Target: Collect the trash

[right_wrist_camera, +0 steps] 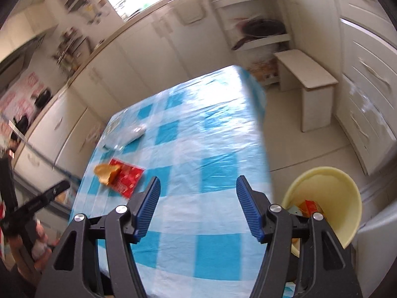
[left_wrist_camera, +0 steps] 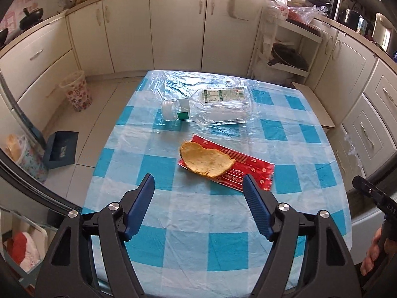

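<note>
- Kitchen setting: cream cabinets surround a table (left_wrist_camera: 188,245) covered with a blue-and-white checked plastic cloth.
- Trash remaining on the table: a clear plastic bottle (left_wrist_camera: 211,106) lies on its side toward the far end, cap pointing left. Nearer the camera, a yellow peel (left_wrist_camera: 206,160) rests on top of a red wrapper (left_wrist_camera: 250,173); the two are touching.
- The right wrist view shows the same peel (right_wrist_camera: 105,172) and wrapper (right_wrist_camera: 126,177) at the left edge of the table, and the bottle (right_wrist_camera: 131,132) only as a blur beyond them.
- Left gripper (left_wrist_camera: 198,186): jaws spread wide, holding nothing. It hovers above the cloth, with the peel and wrapper just ahead of its right finger.
- Right gripper (right_wrist_camera: 197,188): jaws likewise wide apart and empty, positioned over the near right part of the table, well apart from the remaining items.
- Yellow bin (right_wrist_camera: 327,198): stands off the right edge of the table, just beside the right gripper. Red and orange scraps are visible inside, so collection appears partly done.
- Step in hand, as judged: approach for the next pick, with both tools unloaded.
- Next move requirement: the left gripper is best placed. It needs to advance and shift slightly right so the peel, or the peel with the wrapper, sits between the fingers, then descend and close.
- Caution: the wrapper lies flat on slick plastic, so a grasp at a raised edge is likely necessary.
</note>
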Demonstrator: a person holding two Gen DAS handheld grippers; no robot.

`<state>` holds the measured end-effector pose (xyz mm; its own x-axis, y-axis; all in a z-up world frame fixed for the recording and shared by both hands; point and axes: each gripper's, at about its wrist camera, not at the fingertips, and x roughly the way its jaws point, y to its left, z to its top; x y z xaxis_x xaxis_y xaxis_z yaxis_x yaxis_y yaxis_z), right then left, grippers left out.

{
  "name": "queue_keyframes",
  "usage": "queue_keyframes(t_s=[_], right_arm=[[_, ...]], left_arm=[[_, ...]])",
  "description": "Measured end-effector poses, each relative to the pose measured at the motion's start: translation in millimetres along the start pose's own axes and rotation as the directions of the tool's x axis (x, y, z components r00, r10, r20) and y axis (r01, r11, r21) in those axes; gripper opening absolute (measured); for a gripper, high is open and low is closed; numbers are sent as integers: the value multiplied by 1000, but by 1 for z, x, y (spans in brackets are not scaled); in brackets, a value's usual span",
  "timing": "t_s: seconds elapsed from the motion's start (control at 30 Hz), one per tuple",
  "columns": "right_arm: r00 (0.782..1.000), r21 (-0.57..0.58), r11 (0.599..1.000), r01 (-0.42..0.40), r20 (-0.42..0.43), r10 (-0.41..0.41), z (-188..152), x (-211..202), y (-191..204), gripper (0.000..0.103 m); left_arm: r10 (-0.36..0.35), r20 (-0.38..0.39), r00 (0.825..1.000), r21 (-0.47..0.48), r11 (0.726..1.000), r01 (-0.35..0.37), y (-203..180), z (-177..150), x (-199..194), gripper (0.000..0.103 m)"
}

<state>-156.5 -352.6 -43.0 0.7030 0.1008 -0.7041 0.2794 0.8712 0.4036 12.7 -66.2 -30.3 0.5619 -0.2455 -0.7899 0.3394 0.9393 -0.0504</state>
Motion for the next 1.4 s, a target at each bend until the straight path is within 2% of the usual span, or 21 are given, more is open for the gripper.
queue_keyframes(t_s=[0.1,0.27,0.5,0.83,1.03,1.2,1.27,1.3,1.37,1.4], right_arm=[[999,-112,993,-25,-46,20,0,15,35,63],[991,-286,957,-48,-132,10,-6,48,89,63],[979,-500,864,-62,-200,-45,-12,99,135,63],[972,-496,861,-109,-235,-12,-11,134,148,63],[967,-489,864,-121,-254,-9,-8,150,147,63],[968,-501,856,-125,-251,-6,-5,161,151,63],[968,-502,855,-129,-250,0,-2,164,152,63],[968,-502,855,-130,-249,1,-1,165,153,63],[968,-506,852,-133,-250,2,0,167,155,63],[969,-514,848,-129,-249,-3,-1,168,156,63]], left_arm=[[-5,-31,1000,-20,1000,4,11,5,16,71],[10,-98,995,-47,999,-14,24,13,53,71],[23,-132,991,-50,998,-30,31,24,82,71],[-1,-170,986,-79,997,-12,34,35,112,71],[-14,-167,986,-53,999,5,24,39,119,71],[-10,-172,985,-33,999,4,19,43,122,57],[-11,-181,983,-22,1000,7,17,44,123,39],[-12,-185,983,-15,1000,9,15,44,123,34],[-17,-187,982,-5,1000,16,13,43,120,17],[-19,-184,983,-2,1000,19,12,42,118,16]])
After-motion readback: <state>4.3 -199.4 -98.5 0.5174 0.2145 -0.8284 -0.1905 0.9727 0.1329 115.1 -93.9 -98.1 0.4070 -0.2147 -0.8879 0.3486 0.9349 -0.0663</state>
